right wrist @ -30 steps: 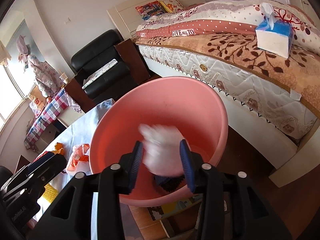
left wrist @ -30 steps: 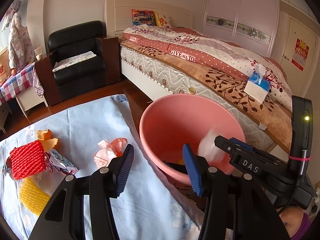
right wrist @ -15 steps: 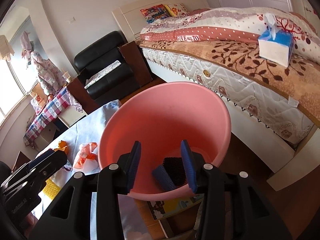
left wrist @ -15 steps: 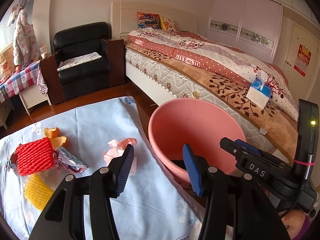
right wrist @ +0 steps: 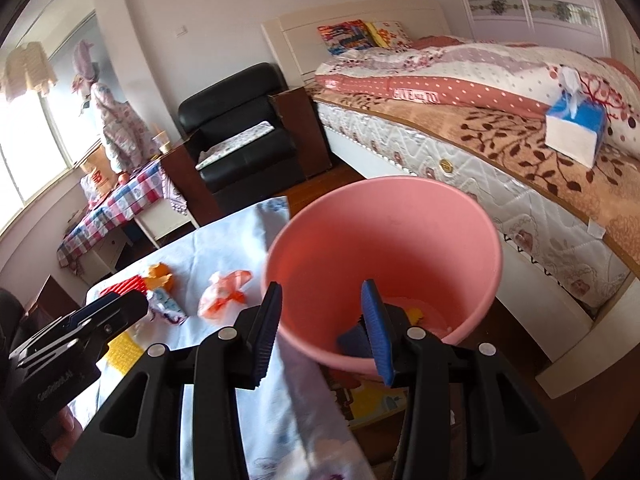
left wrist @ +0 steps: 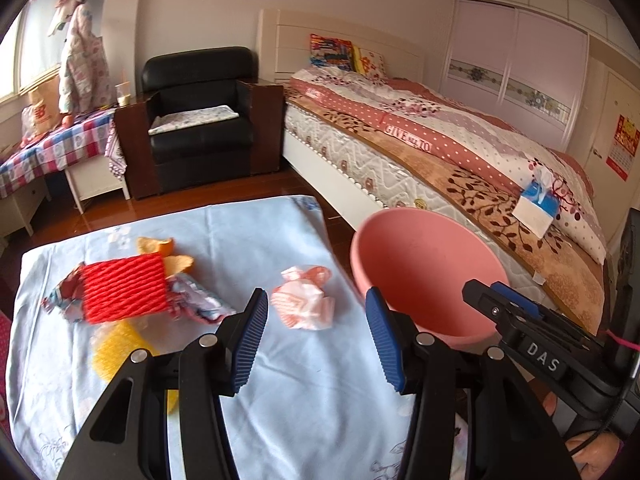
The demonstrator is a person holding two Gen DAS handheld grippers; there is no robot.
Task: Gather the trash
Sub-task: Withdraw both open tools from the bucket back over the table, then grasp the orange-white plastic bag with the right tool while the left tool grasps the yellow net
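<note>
Left wrist view: the left gripper (left wrist: 316, 342) hangs over a table covered in pale blue cloth (left wrist: 280, 392), its blue-padded fingers spread wide and holding nothing. Just beyond the fingertips lies a crumpled pink-and-white plastic bag (left wrist: 305, 298). Farther left on the cloth sit a red foam net (left wrist: 124, 288), orange peel (left wrist: 168, 254), a crinkled printed wrapper (left wrist: 192, 300) and a yellow foam net (left wrist: 118, 350), clustered together. A pink bucket (left wrist: 424, 276) stands off the table's right edge, beside a bed (left wrist: 440, 148). The right gripper (left wrist: 532, 344) shows at lower right.

Right wrist view: the right gripper (right wrist: 322, 330) is above the near rim of the pink bucket (right wrist: 384, 248), fingers apart and empty. Dark and yellow scraps lie at the bucket's bottom. The plastic bag (right wrist: 224, 294) rests on the cloth to the left. A blue tissue box (right wrist: 576, 128) sits on the bed.
</note>
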